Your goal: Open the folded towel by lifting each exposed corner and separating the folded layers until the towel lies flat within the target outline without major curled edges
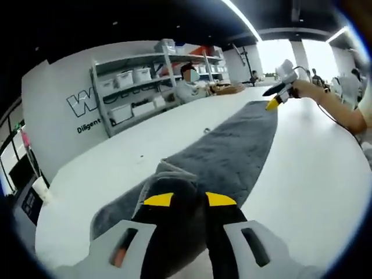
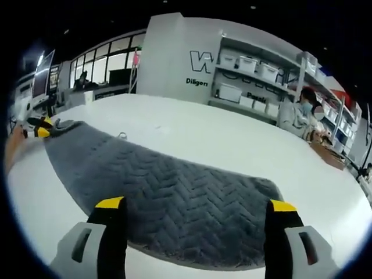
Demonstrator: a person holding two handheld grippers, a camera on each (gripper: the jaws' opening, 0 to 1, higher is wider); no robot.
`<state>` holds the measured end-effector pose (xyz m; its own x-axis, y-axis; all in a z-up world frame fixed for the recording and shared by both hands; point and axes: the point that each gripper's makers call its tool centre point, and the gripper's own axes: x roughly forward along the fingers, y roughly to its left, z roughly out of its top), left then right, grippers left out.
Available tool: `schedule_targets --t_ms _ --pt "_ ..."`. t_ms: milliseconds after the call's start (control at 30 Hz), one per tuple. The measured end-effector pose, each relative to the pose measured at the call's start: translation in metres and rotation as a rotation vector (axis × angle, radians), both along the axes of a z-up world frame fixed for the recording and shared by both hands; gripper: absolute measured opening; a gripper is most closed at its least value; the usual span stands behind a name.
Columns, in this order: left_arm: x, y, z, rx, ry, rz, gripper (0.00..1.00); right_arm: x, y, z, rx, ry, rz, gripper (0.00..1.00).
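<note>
A long grey towel (image 1: 232, 151) with a herringbone weave lies stretched out as a strip on the white table (image 1: 314, 163). My left gripper (image 1: 189, 200) is shut on the towel's near end, where a bunched fold (image 1: 170, 171) rises just ahead of the jaws. In the right gripper view the same left gripper (image 2: 42, 128) sits at the towel's far left end. My right gripper (image 2: 196, 204) stands wide open over the towel's (image 2: 145, 174) other rounded end, a jaw on each side. From the left gripper view, the right gripper (image 1: 273, 103) hovers at that far end, held by a hand (image 1: 305, 90).
Shelves with white bins (image 1: 133, 81) line the wall behind the table (image 2: 203, 133). A person (image 2: 299, 113) sits at the table's far side. A small loose object (image 2: 121, 135) lies on the table near the towel's edge.
</note>
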<state>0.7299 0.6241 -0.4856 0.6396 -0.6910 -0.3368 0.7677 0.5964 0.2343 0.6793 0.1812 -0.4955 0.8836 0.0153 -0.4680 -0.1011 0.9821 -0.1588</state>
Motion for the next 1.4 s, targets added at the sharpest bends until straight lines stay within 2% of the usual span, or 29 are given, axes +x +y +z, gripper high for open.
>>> schedule_targets --t_ms 133,300,500,567,633,767,967,1400 --pt "0.002 -0.001 0.013 -0.063 -0.030 0.014 0.23 0.000 0.003 0.004 0.013 -0.021 0.009 0.99" --pt "0.011 0.001 0.020 -0.074 -0.079 0.073 0.29 0.000 0.007 0.002 0.009 -0.011 0.027 0.99" --pt "0.015 -0.009 0.025 -0.092 -0.111 0.099 0.33 0.001 0.010 0.003 0.010 -0.011 0.041 0.99" --pt "0.019 -0.010 0.025 -0.081 -0.127 0.131 0.33 0.001 0.011 0.003 0.018 -0.012 0.042 0.99" --pt "0.020 -0.011 0.021 -0.063 -0.126 0.151 0.30 0.001 0.010 0.003 0.024 -0.012 0.042 0.99" --pt "0.019 -0.016 0.011 -0.045 -0.097 0.138 0.19 0.001 0.009 0.003 0.026 -0.012 0.038 0.99" --pt "0.014 -0.021 0.000 0.046 -0.103 0.112 0.01 0.002 0.008 0.003 0.026 -0.009 0.037 0.99" --pt "0.011 -0.022 -0.008 0.061 -0.069 0.101 0.01 0.000 0.008 0.004 0.028 -0.014 0.030 0.99"
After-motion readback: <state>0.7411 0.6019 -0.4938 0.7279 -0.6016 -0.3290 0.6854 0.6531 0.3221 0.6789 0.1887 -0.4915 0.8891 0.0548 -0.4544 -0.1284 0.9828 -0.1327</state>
